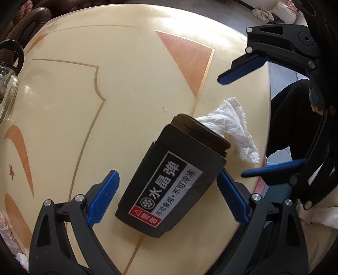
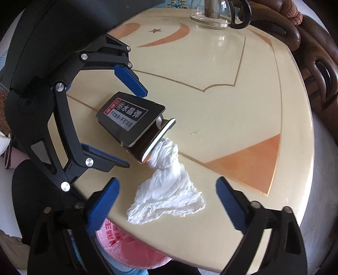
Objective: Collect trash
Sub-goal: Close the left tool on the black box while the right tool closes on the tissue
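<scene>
Two views recorded. Left wrist view: the left gripper (image 1: 166, 196) occupies the lower frame with its jaws spread to either side of a black box (image 1: 169, 186) bearing a white-and-red label; the right blue pad appears to touch the box's edge, the left pad stands clear of it. The box lies flat on the cream tabletop (image 1: 126, 84), its inner sleeve slid partly out at frame centre, with a crumpled white tissue (image 1: 232, 124) just beyond it toward the right tabletop edge. The right gripper (image 1: 238, 127) enters from the right of the frame, jaws spread wide around the tissue. A glass pot (image 1: 6, 84) sits at the far left edge. Right wrist view: the right gripper (image 2: 166, 201) fills the bottom frame, jaws spread, tissue (image 2: 166, 194) lying between them on the tabletop (image 2: 232, 105) and running up to the box's open end. The box (image 2: 131, 118) sits left of centre between the open jaws of the left gripper (image 2: 137, 129). A pink bag (image 2: 131, 247) shows below the tabletop edge; the glass pot (image 2: 215, 14) stands at top.
</scene>
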Motion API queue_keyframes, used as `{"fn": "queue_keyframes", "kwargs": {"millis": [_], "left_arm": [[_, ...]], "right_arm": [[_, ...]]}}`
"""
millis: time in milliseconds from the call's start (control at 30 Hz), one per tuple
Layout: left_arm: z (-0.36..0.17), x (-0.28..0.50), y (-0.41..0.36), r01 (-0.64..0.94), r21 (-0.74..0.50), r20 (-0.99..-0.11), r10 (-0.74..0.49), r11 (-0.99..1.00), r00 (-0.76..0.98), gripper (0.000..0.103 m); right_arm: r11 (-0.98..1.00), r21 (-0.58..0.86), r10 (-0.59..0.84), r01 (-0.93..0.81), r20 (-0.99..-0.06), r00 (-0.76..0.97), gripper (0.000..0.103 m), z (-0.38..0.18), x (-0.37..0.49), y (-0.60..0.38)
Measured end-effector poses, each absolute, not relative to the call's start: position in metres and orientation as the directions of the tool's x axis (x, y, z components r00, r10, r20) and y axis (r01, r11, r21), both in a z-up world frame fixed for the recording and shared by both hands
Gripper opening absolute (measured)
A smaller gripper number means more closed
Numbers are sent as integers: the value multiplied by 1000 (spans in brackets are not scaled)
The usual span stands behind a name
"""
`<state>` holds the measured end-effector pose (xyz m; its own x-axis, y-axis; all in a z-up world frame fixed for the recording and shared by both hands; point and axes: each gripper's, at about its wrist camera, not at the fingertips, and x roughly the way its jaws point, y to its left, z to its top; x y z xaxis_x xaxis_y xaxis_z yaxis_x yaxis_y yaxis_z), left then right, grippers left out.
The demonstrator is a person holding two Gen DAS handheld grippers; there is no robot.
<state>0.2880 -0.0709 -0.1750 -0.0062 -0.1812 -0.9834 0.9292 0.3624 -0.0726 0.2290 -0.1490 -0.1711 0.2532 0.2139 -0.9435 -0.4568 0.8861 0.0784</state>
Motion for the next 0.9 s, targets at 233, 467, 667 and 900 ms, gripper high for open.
{"fn": "queue_keyframes", "kwargs": {"millis": [233, 467, 667, 900], "left_arm": [[-179, 290, -71, 933, -67, -984, -181, 353, -2, 91], [-181, 284, -70, 928, -48, -981, -192, 369, 25, 90], [-176, 279, -63, 900, 3, -980, -180, 435, 90, 68], [-170, 268, -54, 854, 23, -978, -164, 520, 126, 61]], "right_arm": [[887, 82, 205, -455, -951, 229, 65, -184, 227, -147], [891, 0, 144, -453, -948, 283, 48, -182, 218, -144], [897, -16, 129, -442, -947, 295, 19, -179, 214, -146], [909, -43, 104, -414, -940, 325, 10, -171, 207, -149]]}}
